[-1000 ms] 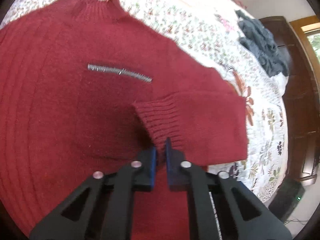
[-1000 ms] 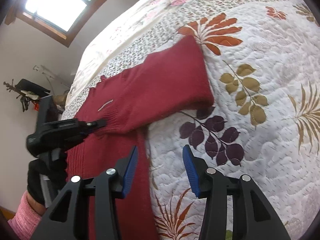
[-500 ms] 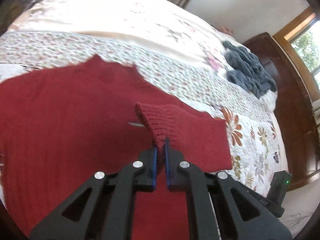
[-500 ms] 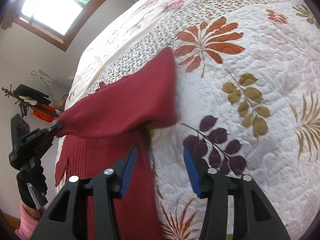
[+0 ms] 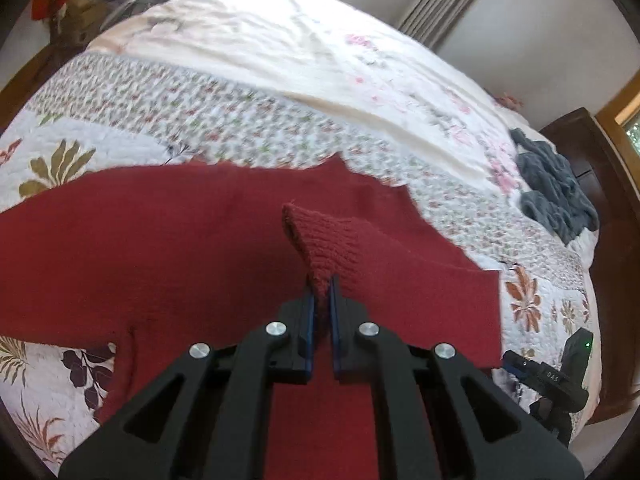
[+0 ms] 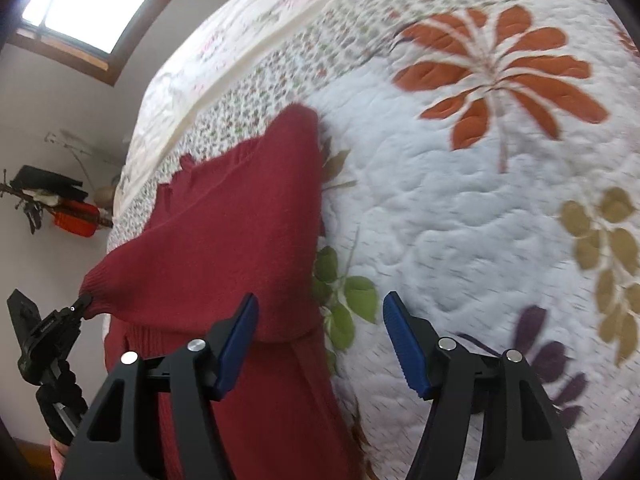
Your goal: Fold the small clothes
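A dark red knitted sweater (image 5: 168, 248) lies spread on the quilted bed. My left gripper (image 5: 323, 292) is shut on the ribbed cuff (image 5: 324, 240) of its sleeve and holds it lifted above the sweater's body. In the right wrist view the same sleeve (image 6: 224, 248) stretches up and leftward to the left gripper (image 6: 82, 303). My right gripper (image 6: 320, 320) stands open just above the sweater's right edge and the quilt, with nothing between its blue fingers (image 6: 236, 336).
The bed's floral quilt (image 6: 460, 200) spreads wide to the right. A grey-blue garment (image 5: 556, 188) is bunched at the far right of the bed beside a dark wooden headboard (image 5: 588, 152). Walls, a window (image 6: 84, 4) and shelf clutter lie beyond the bed's left edge.
My left gripper has lifted the cuff and drawn the sleeve up and leftward across the sweater. The right gripper has stayed open and moved closer over the sweater's edge.
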Available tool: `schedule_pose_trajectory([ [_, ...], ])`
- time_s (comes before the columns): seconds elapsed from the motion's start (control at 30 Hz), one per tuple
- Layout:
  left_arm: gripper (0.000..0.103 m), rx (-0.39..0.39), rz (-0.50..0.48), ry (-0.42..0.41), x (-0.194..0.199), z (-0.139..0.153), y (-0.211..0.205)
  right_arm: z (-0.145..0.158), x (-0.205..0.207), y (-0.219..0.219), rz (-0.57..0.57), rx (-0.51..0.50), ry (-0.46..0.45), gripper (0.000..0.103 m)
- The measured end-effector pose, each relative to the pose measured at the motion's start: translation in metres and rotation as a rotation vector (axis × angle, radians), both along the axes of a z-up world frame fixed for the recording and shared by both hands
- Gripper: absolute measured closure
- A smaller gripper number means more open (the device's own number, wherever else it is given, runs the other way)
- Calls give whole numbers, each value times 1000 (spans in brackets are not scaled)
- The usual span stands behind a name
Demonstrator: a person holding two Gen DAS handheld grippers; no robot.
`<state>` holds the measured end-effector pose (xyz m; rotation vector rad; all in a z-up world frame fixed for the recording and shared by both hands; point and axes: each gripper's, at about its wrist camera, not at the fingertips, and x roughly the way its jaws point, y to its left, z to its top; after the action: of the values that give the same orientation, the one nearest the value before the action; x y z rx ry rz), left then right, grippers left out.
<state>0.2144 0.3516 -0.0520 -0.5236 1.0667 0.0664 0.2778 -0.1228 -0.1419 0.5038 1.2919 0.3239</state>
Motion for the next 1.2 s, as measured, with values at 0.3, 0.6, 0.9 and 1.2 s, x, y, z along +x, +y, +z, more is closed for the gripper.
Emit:
schedule_pose_trajectory([
  [0.3, 97, 37, 22, 138, 8, -76, 17, -13, 7, 26, 58, -113, 32, 70],
  [0.6, 88, 79, 48, 94, -5, -56, 39, 5, 6, 32, 78, -191, 17, 64],
  [0.9, 77, 99, -113, 31, 11, -37, -18, 35, 0, 81, 184, -141, -48, 63],
  [1.2, 77, 116, -151, 120, 17, -95, -32, -18, 3, 90, 179, -156, 24, 64],
])
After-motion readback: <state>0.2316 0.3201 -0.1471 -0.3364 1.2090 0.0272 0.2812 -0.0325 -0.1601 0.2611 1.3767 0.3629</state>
